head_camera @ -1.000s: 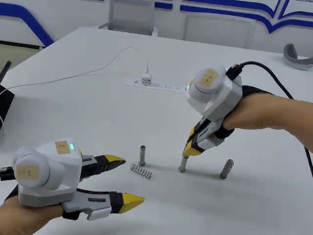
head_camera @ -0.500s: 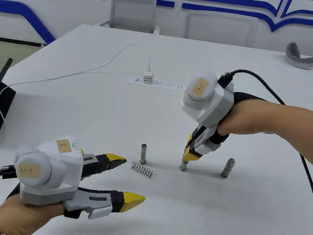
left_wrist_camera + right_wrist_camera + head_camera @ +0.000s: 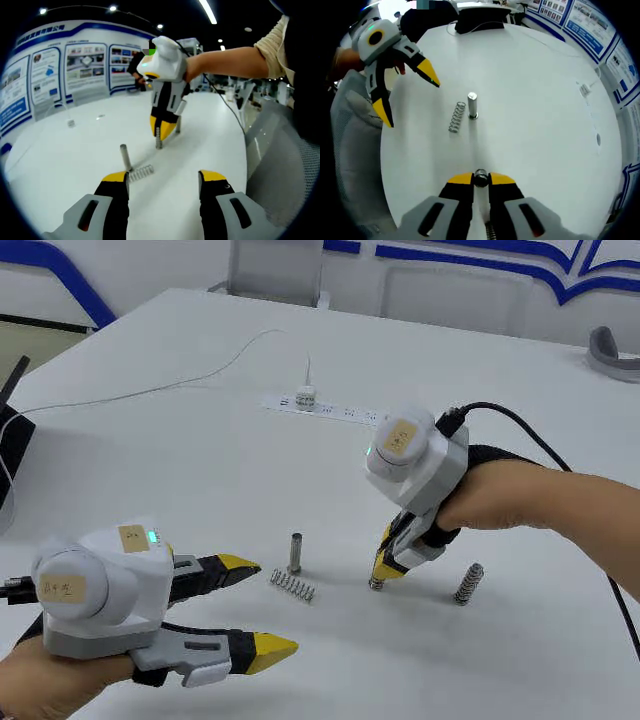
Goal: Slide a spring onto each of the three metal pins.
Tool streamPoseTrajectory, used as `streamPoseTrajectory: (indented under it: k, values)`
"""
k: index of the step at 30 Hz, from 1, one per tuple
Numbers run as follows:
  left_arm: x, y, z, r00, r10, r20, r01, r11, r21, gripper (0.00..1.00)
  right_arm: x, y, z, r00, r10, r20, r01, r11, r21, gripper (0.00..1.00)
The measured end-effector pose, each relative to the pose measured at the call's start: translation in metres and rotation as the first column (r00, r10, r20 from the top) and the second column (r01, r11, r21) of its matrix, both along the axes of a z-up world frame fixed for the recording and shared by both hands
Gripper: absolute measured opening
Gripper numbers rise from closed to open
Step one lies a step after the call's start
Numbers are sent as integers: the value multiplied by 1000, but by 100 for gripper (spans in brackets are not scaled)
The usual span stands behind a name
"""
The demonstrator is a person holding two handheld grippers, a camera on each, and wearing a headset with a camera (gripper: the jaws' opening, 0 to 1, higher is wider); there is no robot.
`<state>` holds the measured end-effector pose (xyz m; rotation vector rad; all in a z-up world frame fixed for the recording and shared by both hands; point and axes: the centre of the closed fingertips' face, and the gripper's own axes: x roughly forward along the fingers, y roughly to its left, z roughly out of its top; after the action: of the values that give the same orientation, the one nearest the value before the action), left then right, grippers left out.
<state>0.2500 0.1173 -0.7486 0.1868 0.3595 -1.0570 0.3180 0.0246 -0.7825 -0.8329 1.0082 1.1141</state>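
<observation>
White tabletop (image 3: 180, 470) carries everything. Left tongs (image 3: 270, 606), lower left of frame, are released and hold nothing. Right tongs (image 3: 382, 570), centre, are clenched on the mid pin (image 3: 480, 177); we think coils sit on it below the tips. Sprung pin (image 3: 467, 583), right of centre, looks done. Bare pin (image 3: 296, 552) has the loose spring (image 3: 292, 586) lying just beside it. We judge that spring light, squashy and prone to roll: pinch softly across the coils near one end, keeping the bore free.

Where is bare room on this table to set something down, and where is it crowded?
Free: between power strip and bare pin; the near edge right of the left hand-held gripper. Crowded: from loose spring to right hand-held gripper.
</observation>
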Motion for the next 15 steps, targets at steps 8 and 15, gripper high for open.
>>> streamPoseTrajectory:
  k: [8, 15]
  values:
    - [0, 1, 0, 1000, 0, 0, 0, 1000, 1, 57, 0, 0, -4, 1000, 1, 11, -1, 1000, -2, 13]
    - [0, 1, 0, 1000, 1, -1, -1, 1000, 0, 57, -1, 1, -3, 1000, 8, 17, -8, 1000, 7, 17]
